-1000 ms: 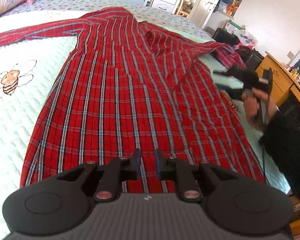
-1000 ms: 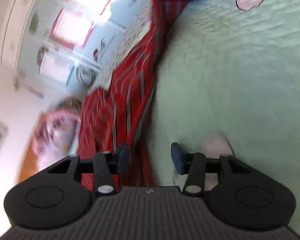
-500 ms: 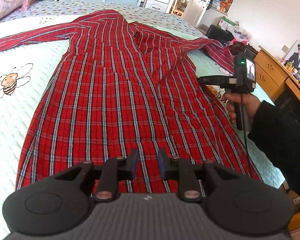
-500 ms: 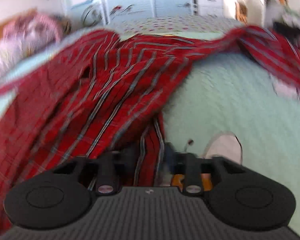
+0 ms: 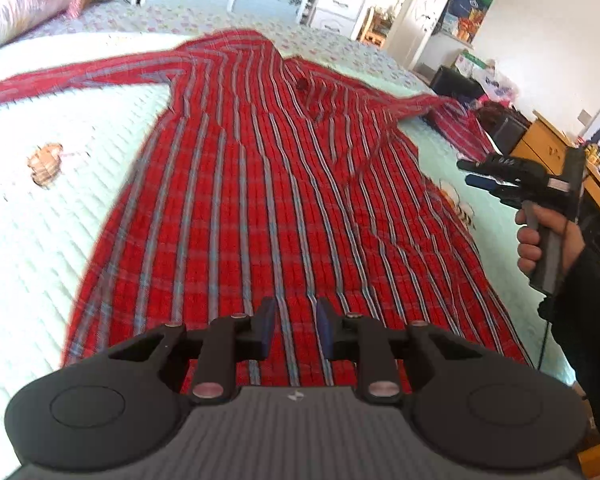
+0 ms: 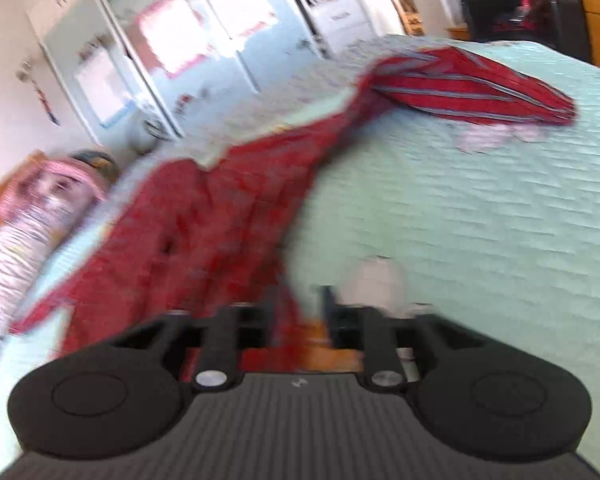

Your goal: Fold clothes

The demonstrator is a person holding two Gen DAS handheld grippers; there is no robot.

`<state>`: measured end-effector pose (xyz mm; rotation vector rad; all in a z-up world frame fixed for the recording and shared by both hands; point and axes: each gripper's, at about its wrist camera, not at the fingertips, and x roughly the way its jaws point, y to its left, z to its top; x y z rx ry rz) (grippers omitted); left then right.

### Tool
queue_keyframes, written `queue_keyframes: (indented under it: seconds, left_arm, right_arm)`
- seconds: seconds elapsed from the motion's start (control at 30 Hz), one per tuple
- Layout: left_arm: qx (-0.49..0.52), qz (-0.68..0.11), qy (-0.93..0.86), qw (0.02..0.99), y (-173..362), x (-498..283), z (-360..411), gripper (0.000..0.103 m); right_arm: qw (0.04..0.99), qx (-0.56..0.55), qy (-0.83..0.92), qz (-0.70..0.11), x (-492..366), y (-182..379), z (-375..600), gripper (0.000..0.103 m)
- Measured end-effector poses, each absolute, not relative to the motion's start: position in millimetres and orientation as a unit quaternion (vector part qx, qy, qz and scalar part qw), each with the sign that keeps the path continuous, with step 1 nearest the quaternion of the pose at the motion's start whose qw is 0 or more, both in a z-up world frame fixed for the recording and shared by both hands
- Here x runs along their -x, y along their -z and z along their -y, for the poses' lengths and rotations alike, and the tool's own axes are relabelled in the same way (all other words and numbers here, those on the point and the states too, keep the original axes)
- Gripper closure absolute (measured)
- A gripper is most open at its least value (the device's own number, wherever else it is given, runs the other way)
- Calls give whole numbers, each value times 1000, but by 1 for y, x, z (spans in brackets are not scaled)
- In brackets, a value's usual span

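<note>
A long red plaid shirt (image 5: 260, 200) lies flat on the bed, collar far, hem near, its left sleeve stretched out to the far left. My left gripper (image 5: 296, 328) hovers over the hem, open by a narrow gap, with nothing between the fingers. A hand (image 5: 536, 240) holds my right gripper (image 5: 470, 173) in the air just off the shirt's right edge, with nothing hanging from it. In the blurred right wrist view, the right gripper (image 6: 298, 312) is open beside the shirt (image 6: 204, 220). The right sleeve (image 6: 472, 92) lies out across the quilt.
The pale green quilt (image 5: 28, 240) has an embroidered bee (image 5: 44, 164) left of the shirt. Pink pillows (image 5: 24, 0) sit at the bed's far left. A wooden dresser (image 5: 548, 148), with dark bags behind it, stands close to the bed's right side. White cabinets line the far wall.
The right gripper has drifted a little right, away from the shirt's edge, and its view has swung and blurred. The left gripper stays over the hem with its gap slightly wider.
</note>
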<state>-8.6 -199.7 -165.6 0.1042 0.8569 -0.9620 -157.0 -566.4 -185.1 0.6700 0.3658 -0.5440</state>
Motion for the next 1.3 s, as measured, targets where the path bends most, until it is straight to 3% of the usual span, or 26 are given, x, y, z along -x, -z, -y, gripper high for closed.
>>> queue_keyframes:
  seconds: [0.33,0.57,0.63,0.9,1.07,1.3]
  left_arm:
    - [-16,-363,381,850,151,-34,141,70]
    - [35,-362,347,865,162,-66,97,69]
    - [56,-363,339,866,164,-80,86,63]
    - [135,-380,338,850,167,-207,114,59]
    - [-12,-322,331,887,158,-292,172,59]
    - [-285,-242,249,894,181,-359,191,59]
  right_arm:
    - [918,-296,176,-194,69,139,507,48]
    - [903,-318,147,-250,7,149,482,48]
    - [903,-309,141,-262,0,153,464,48]
    - [886,-338,131,-290,4,179,422,48]
    - [911,-277,88,-293,-32,162,422,48]
    - [901,-313,47,-297,-77,167,448,48]
